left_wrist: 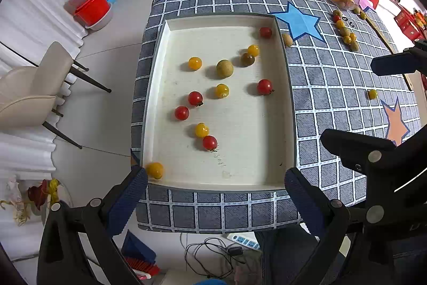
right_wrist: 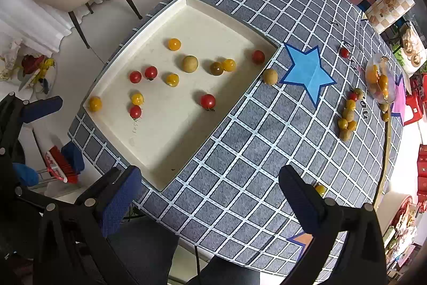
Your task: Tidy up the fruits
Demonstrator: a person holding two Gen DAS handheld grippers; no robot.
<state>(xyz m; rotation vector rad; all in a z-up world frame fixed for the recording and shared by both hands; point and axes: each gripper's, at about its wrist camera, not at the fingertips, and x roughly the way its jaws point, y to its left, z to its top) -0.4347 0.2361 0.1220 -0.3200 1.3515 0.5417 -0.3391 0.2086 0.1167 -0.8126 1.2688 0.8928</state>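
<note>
While both tools hang over the near edge of the table, this is how it looks from where I'm standing:

Left gripper: the black two-finger left gripper with blue pads [left_wrist: 215, 188] hovers just off the near short rim of the tray, angled down at it, fingers spread wide, nothing between them.

Right gripper: the black two-finger right gripper with blue pads [right_wrist: 210, 187] sits over the bare checked cloth beside the tray's near corner, also spread wide and empty. You can see it poking in from the right in the left camera too.

Tray: shallow cream rectangular tray [left_wrist: 170, 26] on the grey-and-white checked tablecloth [left_wrist: 333, 87], near the table's left edge.

Fruit in the tray: a dozen or so small round fruits lie loose. Red cherry tomatoes like one near the right wall [left_wrist: 264, 86], yellow ones like the one in the near left corner [left_wrist: 154, 169], and one bigger dull-green round fruit [left_wrist: 224, 68] about mid-tray.

Fruit outside: another dull-green fruit [right_wrist: 270, 76] rests just outside the tray's far right corner, next to the blue paper star [right_wrist: 309, 71]. A loose row of yellow, green and red fruits [right_wrist: 348, 114] lies farther right, near a clear plastic container of yellow fruits [right_wrist: 380, 82]. One lone yellow tomato [right_wrist: 320, 189] sits just beside the right gripper's right finger.
</note>
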